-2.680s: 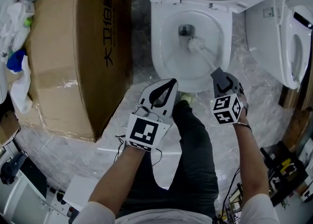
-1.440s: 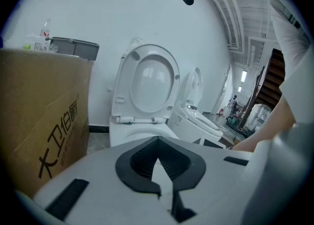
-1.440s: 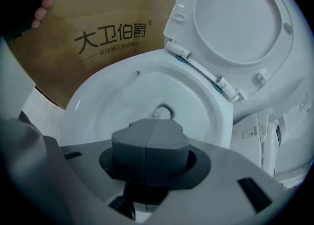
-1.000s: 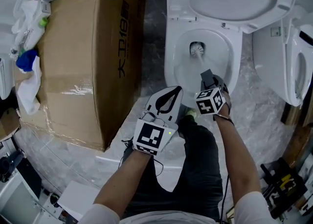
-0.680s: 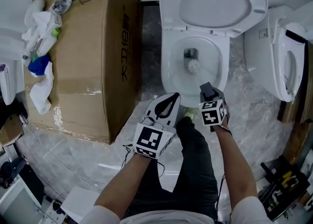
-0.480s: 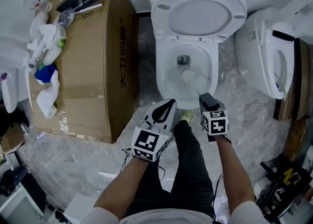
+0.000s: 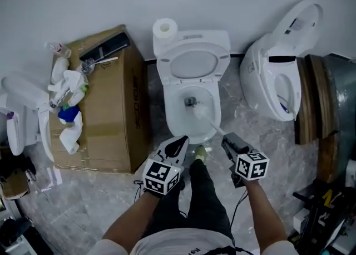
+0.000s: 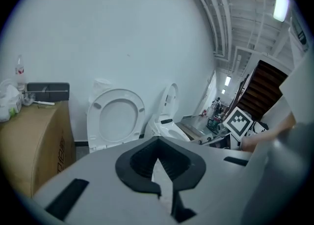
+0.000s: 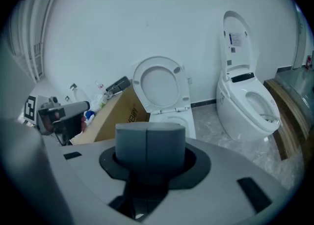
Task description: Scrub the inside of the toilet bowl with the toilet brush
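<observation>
Partly visible: toilet brush head lowered inside toilet bowl, bristles indistinct. Handle clamped by right hand-held gripper. Left hand-held gripper jaws together, nothing held.

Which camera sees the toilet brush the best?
The head view. It looks down into the toilet bowl, where the brush head sits, its handle running back to the right gripper. In the right gripper view the shut jaws hide the brush; the left gripper view shows no brush at all.
</observation>
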`<state>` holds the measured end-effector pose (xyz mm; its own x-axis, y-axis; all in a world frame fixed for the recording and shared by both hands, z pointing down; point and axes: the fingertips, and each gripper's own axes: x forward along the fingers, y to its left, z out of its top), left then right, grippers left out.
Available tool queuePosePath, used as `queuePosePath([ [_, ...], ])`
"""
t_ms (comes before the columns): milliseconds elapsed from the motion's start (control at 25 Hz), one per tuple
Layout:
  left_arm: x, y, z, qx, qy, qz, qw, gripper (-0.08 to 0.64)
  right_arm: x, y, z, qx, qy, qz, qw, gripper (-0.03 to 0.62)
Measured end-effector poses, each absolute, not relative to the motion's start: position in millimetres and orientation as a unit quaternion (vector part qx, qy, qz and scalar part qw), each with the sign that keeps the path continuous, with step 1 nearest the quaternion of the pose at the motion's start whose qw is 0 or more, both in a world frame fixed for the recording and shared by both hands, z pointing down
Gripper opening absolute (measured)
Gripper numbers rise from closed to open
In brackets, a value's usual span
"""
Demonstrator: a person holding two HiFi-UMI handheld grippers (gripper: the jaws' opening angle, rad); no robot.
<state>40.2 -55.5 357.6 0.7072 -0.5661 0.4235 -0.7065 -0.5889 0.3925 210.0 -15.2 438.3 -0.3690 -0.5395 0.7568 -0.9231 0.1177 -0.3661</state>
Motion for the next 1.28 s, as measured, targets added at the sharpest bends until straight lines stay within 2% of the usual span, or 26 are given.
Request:
queuePosePath([
  [320, 53.6, -38.4, 273.7, 0.895, -0.34, 0.102, 0.269, 0.006, 212.4, 11.7, 323.8, 0.526, -0.731, 0.397, 0.176, 0.16],
  [720, 55.6, -21.4, 198.0, 0.914, -0.318, 0.081, 0.237, 0.006, 198.6, 31.0, 232.6, 0.535, -0.754, 0.358, 0.129, 0.16],
  [1280, 61.1, -21.1, 94.5, 0.941, -0.285, 0.045, 0.175, 0.006, 184.6, 33.4, 107.0, 0.539, -0.806, 0.235, 0.068, 0.16],
])
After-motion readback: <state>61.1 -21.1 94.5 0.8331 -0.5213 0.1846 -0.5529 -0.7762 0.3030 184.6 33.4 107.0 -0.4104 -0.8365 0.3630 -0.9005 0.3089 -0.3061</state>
